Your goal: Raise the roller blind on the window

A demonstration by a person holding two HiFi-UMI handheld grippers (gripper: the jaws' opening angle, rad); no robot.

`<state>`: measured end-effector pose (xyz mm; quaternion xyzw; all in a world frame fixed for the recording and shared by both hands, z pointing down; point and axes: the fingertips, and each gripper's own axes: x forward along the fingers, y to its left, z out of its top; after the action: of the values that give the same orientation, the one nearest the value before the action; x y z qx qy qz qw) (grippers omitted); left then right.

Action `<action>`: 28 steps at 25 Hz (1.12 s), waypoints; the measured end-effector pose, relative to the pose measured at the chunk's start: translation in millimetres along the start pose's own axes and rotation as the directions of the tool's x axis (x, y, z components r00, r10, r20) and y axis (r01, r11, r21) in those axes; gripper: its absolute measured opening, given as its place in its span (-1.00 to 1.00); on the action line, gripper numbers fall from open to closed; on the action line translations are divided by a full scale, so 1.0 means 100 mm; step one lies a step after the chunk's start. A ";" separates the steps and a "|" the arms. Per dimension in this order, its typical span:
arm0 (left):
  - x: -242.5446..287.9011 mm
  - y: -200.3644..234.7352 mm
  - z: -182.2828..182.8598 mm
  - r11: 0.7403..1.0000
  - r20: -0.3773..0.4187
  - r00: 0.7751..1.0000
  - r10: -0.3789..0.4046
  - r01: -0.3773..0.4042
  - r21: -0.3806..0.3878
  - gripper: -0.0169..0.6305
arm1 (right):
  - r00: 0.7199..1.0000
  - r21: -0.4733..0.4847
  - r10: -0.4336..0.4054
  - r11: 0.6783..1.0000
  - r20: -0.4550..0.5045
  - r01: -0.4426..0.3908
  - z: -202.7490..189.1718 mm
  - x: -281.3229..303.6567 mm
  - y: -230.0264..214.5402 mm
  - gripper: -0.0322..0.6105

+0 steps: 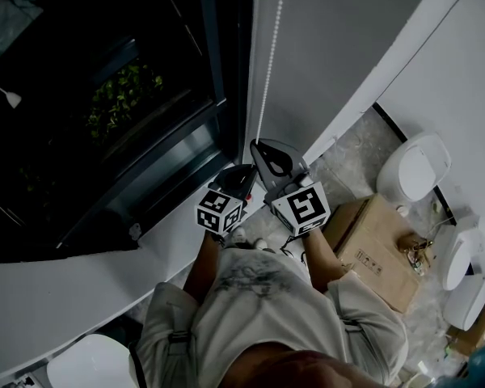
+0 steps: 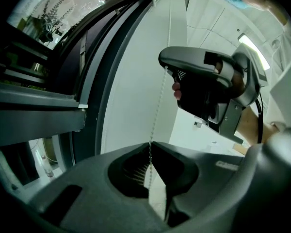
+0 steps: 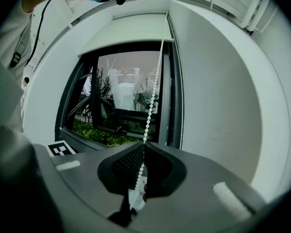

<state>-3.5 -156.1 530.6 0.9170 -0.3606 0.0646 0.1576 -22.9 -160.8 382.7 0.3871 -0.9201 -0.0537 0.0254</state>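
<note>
Both claws are clamped on the bead chain (image 1: 268, 71), which hangs down the right edge of the window (image 1: 105, 95).

Left claw (image 2: 150, 144): jaws almost together, with the chain pinched between the tips and running on down through the jaw throat. From the head view, the left claw (image 1: 241, 175) sits just left of and nearer than the right claw (image 1: 260, 145).

Right claw (image 3: 143, 144): jaws closed on the same chain (image 3: 153, 101), and nothing else is in them. From the left gripper view, the right claw (image 2: 165, 64) grips the chain (image 2: 157, 110) higher up, and the strand runs taut and straight between the two.

Roller blind (image 3: 131, 33): at the top of the window opening. Its lower edge is high and most of the glass (image 3: 121, 106) is uncovered, with green plants beyond. A second chain strand (image 3: 182, 106) hangs along the right frame.

Cardboard box (image 1: 380, 249) stands on the floor to the right of the person.
</note>
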 end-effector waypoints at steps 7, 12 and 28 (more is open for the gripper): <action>0.00 -0.02 -0.05 1.000 -0.004 1.000 -0.001 0.001 0.031 -0.87 | 1.000 -0.004 -0.005 1.000 0.003 0.005 -0.01 -0.02 0.01 -0.86; -0.04 -0.03 -0.04 0.999 -0.009 1.000 0.006 -0.006 0.047 -0.86 | 1.000 -0.006 -0.003 1.000 0.008 0.003 -0.01 -0.01 0.00 -0.86; -0.66 -0.18 1.32 0.991 0.227 0.974 -0.017 -0.014 0.132 -0.60 | 0.999 -0.012 0.011 1.000 0.035 -0.010 -0.01 0.02 -0.09 -0.86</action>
<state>-39.1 -145.8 386.4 0.9271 -0.3705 -0.0170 0.0539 -17.5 -168.5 383.0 0.3811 -0.9221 -0.0659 0.0117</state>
